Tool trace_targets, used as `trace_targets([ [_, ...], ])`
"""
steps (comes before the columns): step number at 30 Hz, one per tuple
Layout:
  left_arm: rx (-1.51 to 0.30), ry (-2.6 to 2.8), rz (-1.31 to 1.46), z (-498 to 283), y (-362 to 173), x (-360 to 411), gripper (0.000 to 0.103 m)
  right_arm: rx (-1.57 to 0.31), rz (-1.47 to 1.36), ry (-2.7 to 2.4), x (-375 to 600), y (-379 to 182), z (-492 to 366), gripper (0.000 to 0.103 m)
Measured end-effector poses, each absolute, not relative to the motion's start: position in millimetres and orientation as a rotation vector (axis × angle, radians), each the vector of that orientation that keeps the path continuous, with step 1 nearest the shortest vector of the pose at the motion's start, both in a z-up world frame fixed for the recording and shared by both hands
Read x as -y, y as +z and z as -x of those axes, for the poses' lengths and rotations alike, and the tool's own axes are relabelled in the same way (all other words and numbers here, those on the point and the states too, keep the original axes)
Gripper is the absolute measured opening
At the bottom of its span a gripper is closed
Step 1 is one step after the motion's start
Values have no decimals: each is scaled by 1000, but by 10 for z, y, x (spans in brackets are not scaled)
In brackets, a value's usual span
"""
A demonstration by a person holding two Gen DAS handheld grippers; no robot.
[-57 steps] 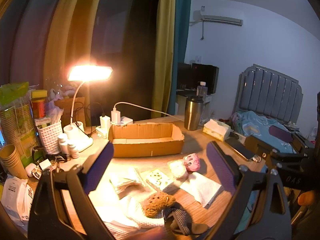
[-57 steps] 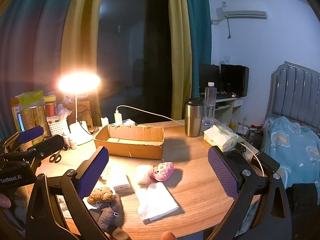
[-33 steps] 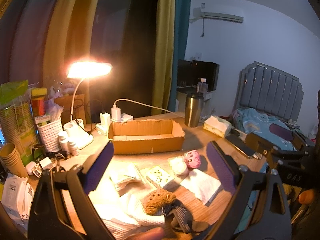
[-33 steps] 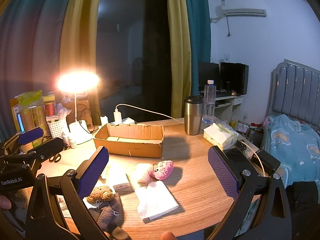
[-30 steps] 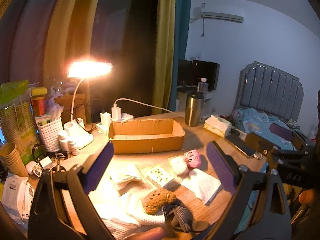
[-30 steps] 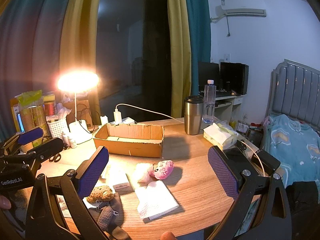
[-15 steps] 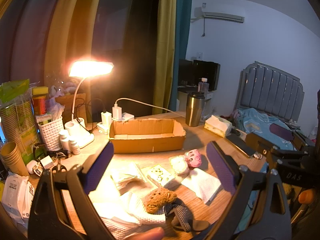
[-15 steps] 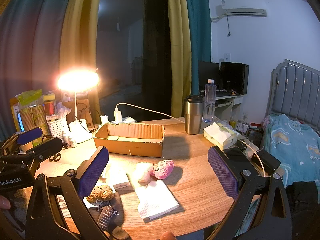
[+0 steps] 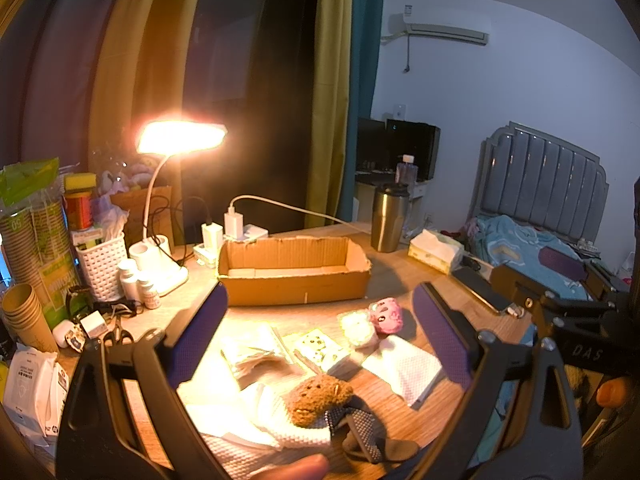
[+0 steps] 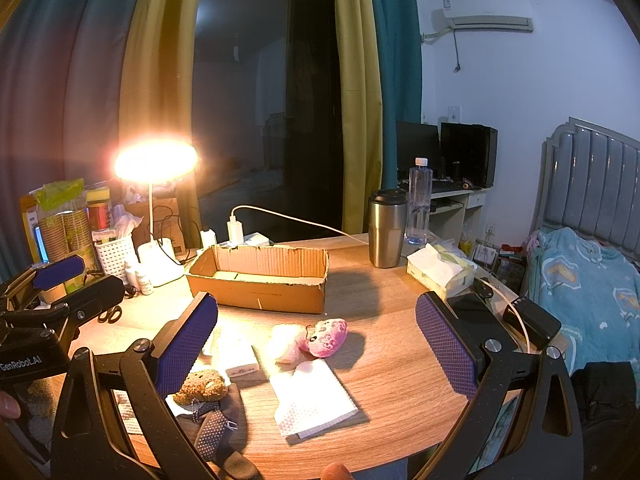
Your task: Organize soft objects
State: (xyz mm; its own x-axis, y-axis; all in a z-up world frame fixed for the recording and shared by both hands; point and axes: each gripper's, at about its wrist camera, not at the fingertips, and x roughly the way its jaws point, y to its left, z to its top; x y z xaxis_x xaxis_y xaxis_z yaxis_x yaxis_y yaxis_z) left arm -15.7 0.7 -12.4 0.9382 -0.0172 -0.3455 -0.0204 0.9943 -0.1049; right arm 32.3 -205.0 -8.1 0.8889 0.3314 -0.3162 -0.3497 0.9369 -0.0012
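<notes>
From your right wrist cam, your right gripper (image 10: 316, 352) hangs above the round wooden table (image 10: 400, 364), jaws spread wide with nothing between them. Under it sit a pink plush (image 10: 326, 337), a pale fluffy ball (image 10: 285, 345) touching it, and a white folded cloth (image 10: 314, 398) just in front. A brown teddy (image 10: 202, 387) lies by your near-left pad. The cardboard box (image 10: 260, 280) sits further back, beside the lit desk lamp (image 10: 155, 168).
</notes>
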Motion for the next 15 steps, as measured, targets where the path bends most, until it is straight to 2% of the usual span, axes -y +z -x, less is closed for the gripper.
trace_targets([
  [15, -354, 2, 108, 158, -139, -10, 95, -321, 58, 353, 2051, -92, -316, 101],
])
